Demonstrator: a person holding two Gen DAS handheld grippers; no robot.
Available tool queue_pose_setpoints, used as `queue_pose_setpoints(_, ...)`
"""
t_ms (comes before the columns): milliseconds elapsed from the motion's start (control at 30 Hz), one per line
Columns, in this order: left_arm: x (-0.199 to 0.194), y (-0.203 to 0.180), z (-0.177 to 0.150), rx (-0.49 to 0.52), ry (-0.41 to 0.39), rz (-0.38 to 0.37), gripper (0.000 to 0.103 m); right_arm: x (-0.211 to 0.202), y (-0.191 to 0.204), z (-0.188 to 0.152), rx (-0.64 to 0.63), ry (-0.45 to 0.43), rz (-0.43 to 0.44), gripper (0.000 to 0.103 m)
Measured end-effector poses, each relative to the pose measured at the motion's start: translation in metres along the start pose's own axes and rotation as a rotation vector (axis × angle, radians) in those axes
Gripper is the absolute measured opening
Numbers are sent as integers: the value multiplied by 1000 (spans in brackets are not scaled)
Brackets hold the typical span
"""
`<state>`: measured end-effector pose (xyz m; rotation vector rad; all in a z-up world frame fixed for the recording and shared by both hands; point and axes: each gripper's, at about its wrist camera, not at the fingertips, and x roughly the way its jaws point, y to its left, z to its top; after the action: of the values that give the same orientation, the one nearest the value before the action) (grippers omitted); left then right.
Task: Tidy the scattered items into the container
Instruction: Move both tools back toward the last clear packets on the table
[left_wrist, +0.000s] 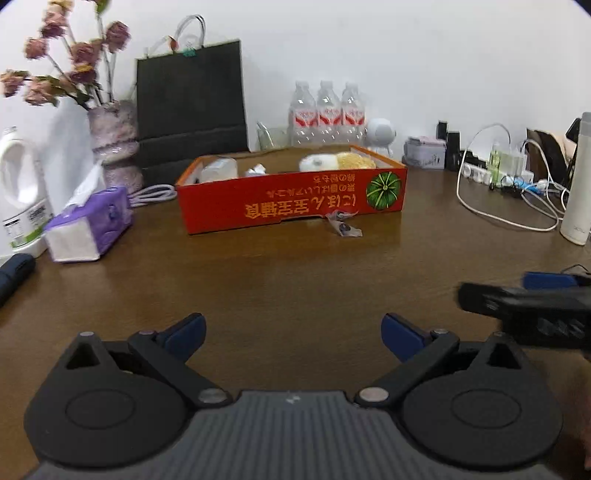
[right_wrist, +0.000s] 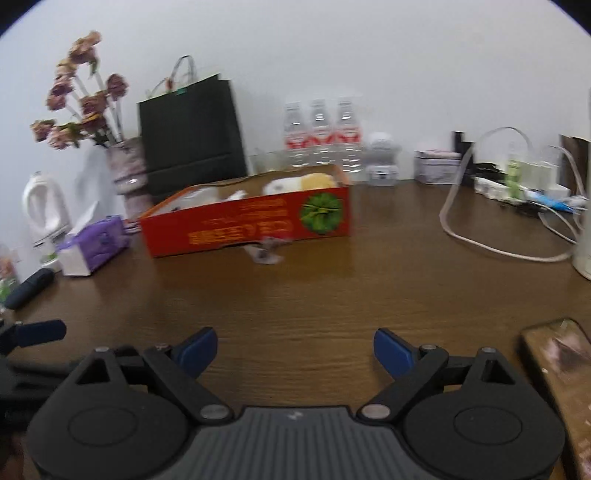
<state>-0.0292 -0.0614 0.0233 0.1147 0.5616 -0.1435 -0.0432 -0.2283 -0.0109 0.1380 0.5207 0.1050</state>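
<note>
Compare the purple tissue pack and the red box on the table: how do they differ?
The tissue pack is purple and white, soft and small; the red box is cardboard, much wider and low-walled. The tissue pack has a tissue sticking out of its top; the red box is open-topped with several items inside. The tissue pack sits left of the red box. Both rest on the brown table.

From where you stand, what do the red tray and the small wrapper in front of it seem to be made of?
The red tray looks like printed cardboard: matte, thin folded walls, a cut notch along the bottom edge. The small wrapper seems to be clear plastic film: crinkled, glossy and see-through, though blur leaves this uncertain.
</note>
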Motion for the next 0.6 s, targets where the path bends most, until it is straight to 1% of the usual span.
queue_pose_setpoints(67,17,-2,15,27,-12,-22,103,-2,-7,0,12,-2,-23,92)
queue_pose_setpoints(133,40,-10,33,78,-25,-55,103,-5,-14,3,30,-9,-32,92)
queue_pose_setpoints(200,70,-21,50,141,-24,-108,103,-10,-18,7,42,-32,-29,92)
queue_pose_setpoints(233,85,-26,56,167,-14,-141,99,-12,-19,8,43,-39,-34,92)
queue_pose_setpoints(267,101,-30,61,187,-2,-164,92,-13,-20,9,39,-42,-40,92)
queue_pose_setpoints(300,115,-33,65,201,13,-163,87,-13,-20,12,34,-39,-44,92)
queue_pose_setpoints(333,126,-36,69,209,27,-150,79,-13,-21,14,30,-36,-50,92)
queue_pose_setpoints(367,136,-37,72,207,36,-136,75,-14,-21,14,28,-38,-59,92)
queue_pose_setpoints(433,149,-36,78,177,36,-140,74,-16,-24,13,25,-39,-69,92)
queue_pose_setpoints(500,159,-33,83,156,41,-162,61,-15,-25,13,22,-34,-83,92)
queue_pose_setpoints(533,164,-33,84,150,52,-161,38,-12,-26,13,23,-26,-89,92)
queue_pose_setpoints(567,168,-31,84,147,70,-158,23,-10,-27,13,25,-19,-89,92)
queue_pose_setpoints(600,169,-29,84,143,82,-164,16,-7,-28,14,25,-13,-87,92)
